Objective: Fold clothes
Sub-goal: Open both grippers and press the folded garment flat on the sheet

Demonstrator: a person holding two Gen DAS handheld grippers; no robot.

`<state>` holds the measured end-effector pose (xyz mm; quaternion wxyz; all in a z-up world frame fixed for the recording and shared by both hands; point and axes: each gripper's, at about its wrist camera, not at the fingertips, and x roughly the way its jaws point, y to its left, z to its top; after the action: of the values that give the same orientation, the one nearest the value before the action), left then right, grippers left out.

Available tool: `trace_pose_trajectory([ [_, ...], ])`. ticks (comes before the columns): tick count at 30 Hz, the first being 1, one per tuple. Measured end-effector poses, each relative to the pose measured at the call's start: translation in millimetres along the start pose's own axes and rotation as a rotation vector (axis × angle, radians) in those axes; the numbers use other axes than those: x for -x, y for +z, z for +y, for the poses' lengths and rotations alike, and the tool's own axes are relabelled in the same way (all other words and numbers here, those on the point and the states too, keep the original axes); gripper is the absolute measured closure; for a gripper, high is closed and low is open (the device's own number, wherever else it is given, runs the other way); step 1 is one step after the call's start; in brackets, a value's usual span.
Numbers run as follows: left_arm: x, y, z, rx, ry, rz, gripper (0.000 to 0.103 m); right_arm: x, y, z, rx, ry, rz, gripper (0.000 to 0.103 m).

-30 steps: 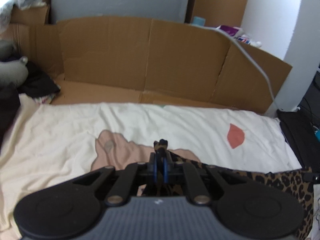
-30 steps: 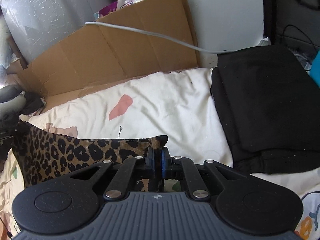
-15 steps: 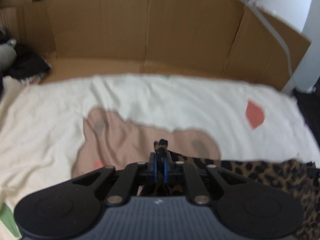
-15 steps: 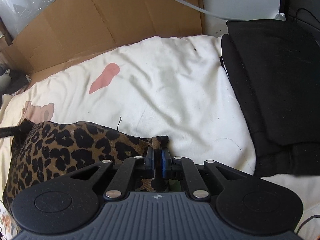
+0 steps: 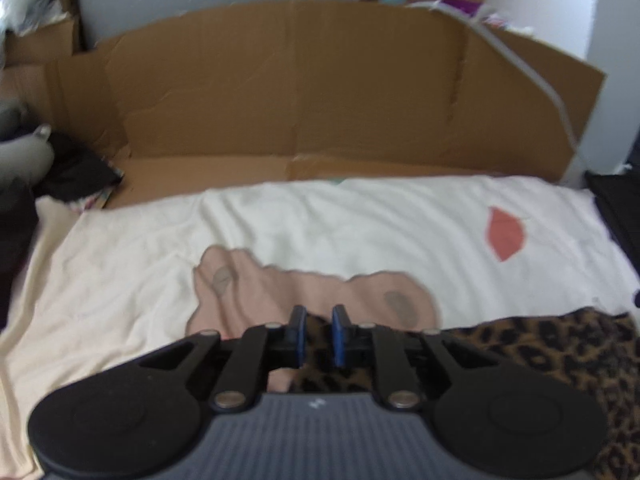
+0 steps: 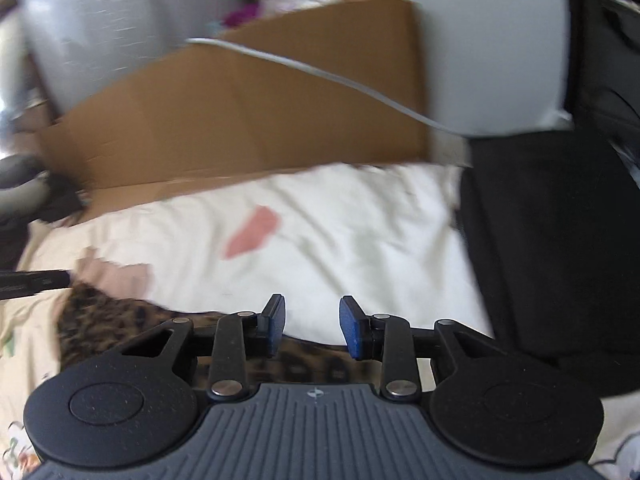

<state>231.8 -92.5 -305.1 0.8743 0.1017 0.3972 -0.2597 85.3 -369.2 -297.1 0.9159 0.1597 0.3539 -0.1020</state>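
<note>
A leopard-print garment lies flat on the cream sheet, along its near side. My left gripper hovers over the garment's left end. Its jaws are opening, and the cloth shows in the narrow gap below the blue pads without being pinched. In the right wrist view the same garment runs leftward from under my right gripper. That gripper's jaws are also opening and stand wider, with only the sheet and the cloth's edge behind them. The right wrist picture is blurred.
A brown cardboard sheet stands along the far side of the bed. A folded black garment lies to the right, and a white cable hangs across the cardboard. Dark clothes are piled at the far left.
Both grippers were shut on corners of the leopard-print garment; now both have let go and their jaws have parted. The garment has settled onto the sheet.
</note>
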Motion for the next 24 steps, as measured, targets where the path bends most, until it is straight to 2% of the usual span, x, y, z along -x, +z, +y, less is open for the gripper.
trace_pose_trajectory([
  [4, 11, -4, -31, -0.001, -0.125, 0.002, 0.092, -1, -3, 32, 0.053, 0.096, 0.014, 0.071],
  [8, 15, -13, -65, -0.062, -0.197, -0.003, 0.096, -7, -12, 54, 0.111, 0.139, 0.032, 0.075],
  [11, 11, -17, -76, -0.078, -0.222, -0.005, 0.096, -14, -17, 64, 0.155, 0.151, 0.039, 0.076],
  [14, 3, -21, -82, -0.088, -0.236, 0.007, 0.096, -27, -22, 70, 0.196, 0.14, 0.072, 0.083],
  [19, -18, -31, -87, -0.096, -0.267, 0.058, 0.097, -48, -27, 67, 0.22, 0.131, 0.128, 0.087],
  [24, -33, -32, -86, -0.109, -0.253, 0.078, 0.098, -58, -20, 68, 0.234, 0.116, 0.14, 0.091],
])
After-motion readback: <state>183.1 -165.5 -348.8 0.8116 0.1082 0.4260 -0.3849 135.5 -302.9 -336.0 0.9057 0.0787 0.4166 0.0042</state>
